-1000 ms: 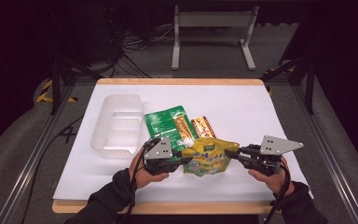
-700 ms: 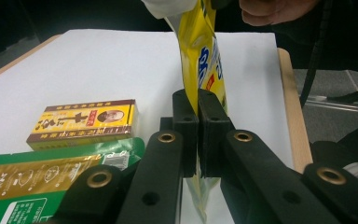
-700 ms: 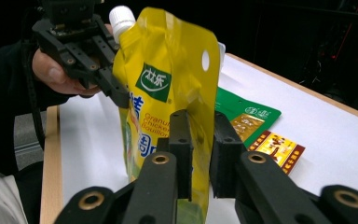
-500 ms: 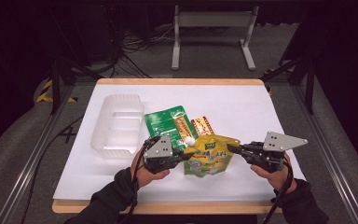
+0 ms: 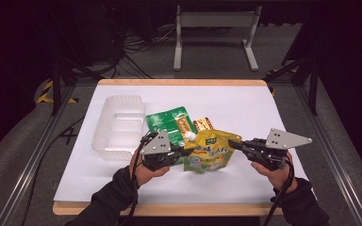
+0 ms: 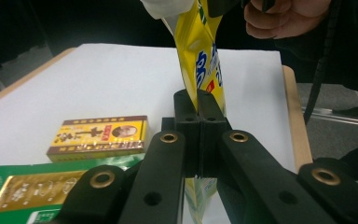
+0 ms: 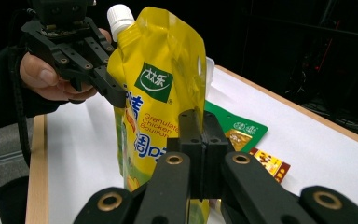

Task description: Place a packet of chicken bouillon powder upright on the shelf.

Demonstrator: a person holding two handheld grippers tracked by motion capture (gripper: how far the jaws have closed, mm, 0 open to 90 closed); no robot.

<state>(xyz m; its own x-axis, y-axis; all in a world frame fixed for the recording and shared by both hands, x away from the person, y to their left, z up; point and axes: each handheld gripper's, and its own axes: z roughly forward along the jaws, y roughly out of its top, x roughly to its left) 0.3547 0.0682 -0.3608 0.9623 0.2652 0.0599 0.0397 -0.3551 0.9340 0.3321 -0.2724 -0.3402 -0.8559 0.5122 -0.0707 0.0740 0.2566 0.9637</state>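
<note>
A yellow spouted pouch of chicken granules (image 5: 209, 149) with a white cap is held upright just above the table between both grippers. My left gripper (image 5: 187, 151) is shut on the pouch's left edge; in the left gripper view its jaws (image 6: 197, 100) pinch the thin edge of the pouch (image 6: 205, 60). My right gripper (image 5: 232, 144) is shut on the opposite edge; in the right gripper view (image 7: 203, 123) the pouch (image 7: 158, 84) faces the camera, with the left gripper (image 7: 116, 98) clamped on its far side.
A green foil pouch (image 5: 169, 121) and a small yellow-brown box (image 5: 203, 124) lie flat behind the held pouch. A clear plastic tray (image 5: 118, 125) sits at the left of the white table sheet (image 5: 259, 103). The wooden table edge runs close in front of the hands.
The yellow pouch has come up a little and stands more upright between the grippers. Both hands have stayed nearly where they were, the right one a touch farther right.
</note>
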